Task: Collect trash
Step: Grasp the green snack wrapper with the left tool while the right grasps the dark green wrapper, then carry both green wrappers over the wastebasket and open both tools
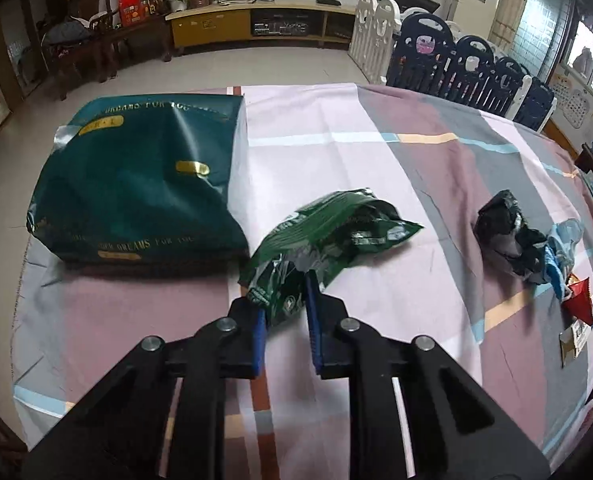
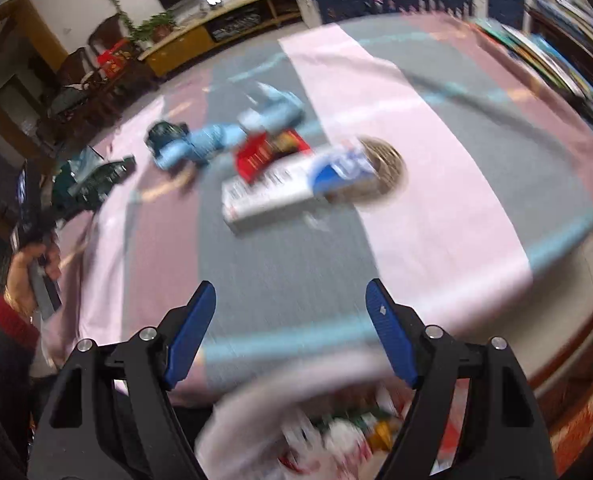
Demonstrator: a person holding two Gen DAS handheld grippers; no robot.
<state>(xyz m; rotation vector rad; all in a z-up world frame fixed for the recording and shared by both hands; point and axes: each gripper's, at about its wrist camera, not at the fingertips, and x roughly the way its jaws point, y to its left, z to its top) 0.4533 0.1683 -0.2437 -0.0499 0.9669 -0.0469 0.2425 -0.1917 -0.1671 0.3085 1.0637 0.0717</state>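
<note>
1. Several pieces of trash lie loose on the worktop (image 1: 376,168); collection looks early to midway
2. Left gripper (image 1: 286,292): jaws nearly closed, pinching the near corner of the green wrapper (image 1: 336,228). The wrapper's far end trails ahead of the jaws; whether it still rests on the cloth I cannot tell
3. Left of those jaws and just beyond: large dark green bag (image 1: 136,184), flat on the worktop, apart from the wrapper
4. Right of the left jaws, well apart: crumpled black wrapper (image 1: 504,232) touching a light blue wrapper (image 1: 564,248) and a red packet (image 1: 580,300); none picked up
5. Right gripper (image 2: 292,312): jaws wide open, nothing between them, pointing steeply down; view blurred
6. Ahead of the right jaws: white carton (image 2: 264,196), blue-and-white packet (image 2: 344,172), round woven mat (image 2: 384,160)
7. Below the right jaws: a pale bag (image 2: 316,420) with colourful scraps inside, judged the collection bag, so some trash is already in
8. Hand (image 2: 28,276) grips the left tool's handle, at the right view's left edge
</note>
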